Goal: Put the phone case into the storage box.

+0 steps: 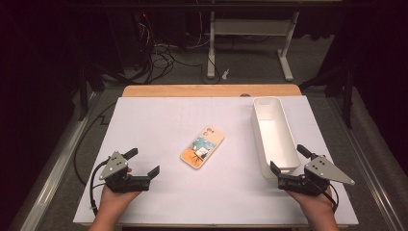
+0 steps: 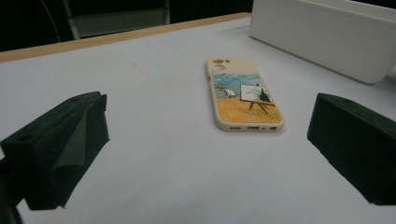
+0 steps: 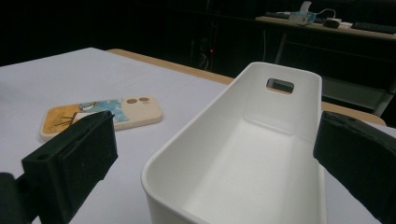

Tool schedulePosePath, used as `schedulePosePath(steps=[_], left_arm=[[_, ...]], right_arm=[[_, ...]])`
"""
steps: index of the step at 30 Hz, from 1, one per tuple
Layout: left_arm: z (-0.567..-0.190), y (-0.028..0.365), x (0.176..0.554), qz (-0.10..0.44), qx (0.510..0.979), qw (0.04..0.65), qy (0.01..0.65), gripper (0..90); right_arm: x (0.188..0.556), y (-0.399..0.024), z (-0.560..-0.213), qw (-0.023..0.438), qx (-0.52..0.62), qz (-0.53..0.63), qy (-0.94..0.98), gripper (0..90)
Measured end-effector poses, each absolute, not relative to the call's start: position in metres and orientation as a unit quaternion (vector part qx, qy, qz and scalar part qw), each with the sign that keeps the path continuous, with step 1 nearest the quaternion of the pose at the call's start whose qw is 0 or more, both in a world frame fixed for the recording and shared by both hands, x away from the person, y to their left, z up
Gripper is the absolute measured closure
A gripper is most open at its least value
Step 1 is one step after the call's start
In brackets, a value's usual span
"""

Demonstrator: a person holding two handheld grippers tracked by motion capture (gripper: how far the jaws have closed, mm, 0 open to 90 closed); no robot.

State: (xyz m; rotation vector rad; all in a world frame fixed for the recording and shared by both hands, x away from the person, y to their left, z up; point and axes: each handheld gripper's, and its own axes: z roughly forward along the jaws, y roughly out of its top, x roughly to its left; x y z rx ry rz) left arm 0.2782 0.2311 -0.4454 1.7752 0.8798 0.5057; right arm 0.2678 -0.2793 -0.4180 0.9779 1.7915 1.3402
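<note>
The phone case (image 1: 202, 148) lies flat on the white sheet (image 1: 159, 125), near the middle of the high view. Its long side slants: the end with the camera holes points to the upper right, the other end to the lower left. There is bare sheet all around it.

The white bin (image 1: 273, 134) stands to the right of the case, apart from it. Its long side runs up and down the frame, close to the sheet's right edge.

The left gripper (image 1: 142, 163) is at the lower left, jaws wide apart, holding nothing. The right gripper (image 1: 289, 158) is at the lower right, jaws wide apart too, just beside the bin's near end.
</note>
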Motion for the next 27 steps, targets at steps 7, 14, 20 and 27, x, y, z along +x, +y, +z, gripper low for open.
schedulePosePath(steps=[7, 14, 20, 27], left_arm=[[-0.4448, 0.2302, 0.2779, 0.211, 0.742, 0.519, 0.369, 0.3], [-0.4451, 0.2292, 0.2785, 0.209, 0.745, 0.517, 0.366, 0.3], [-0.4452, 0.229, 0.2785, 0.213, 0.744, 0.518, 0.363, 0.3], [-0.445, 0.229, 0.2798, 0.211, 0.746, 0.513, 0.369, 0.3]], right_arm=[[0.2673, -0.2825, -0.4173, 0.34, 0.379, 0.521, 0.684, 0.2], [0.268, -0.2823, -0.4173, 0.341, 0.378, 0.521, 0.685, 0.1], [0.2673, -0.2825, -0.4171, 0.342, 0.38, 0.521, 0.684, 0.2], [0.2673, -0.2834, -0.4172, 0.341, 0.382, 0.521, 0.682, 0.2]])
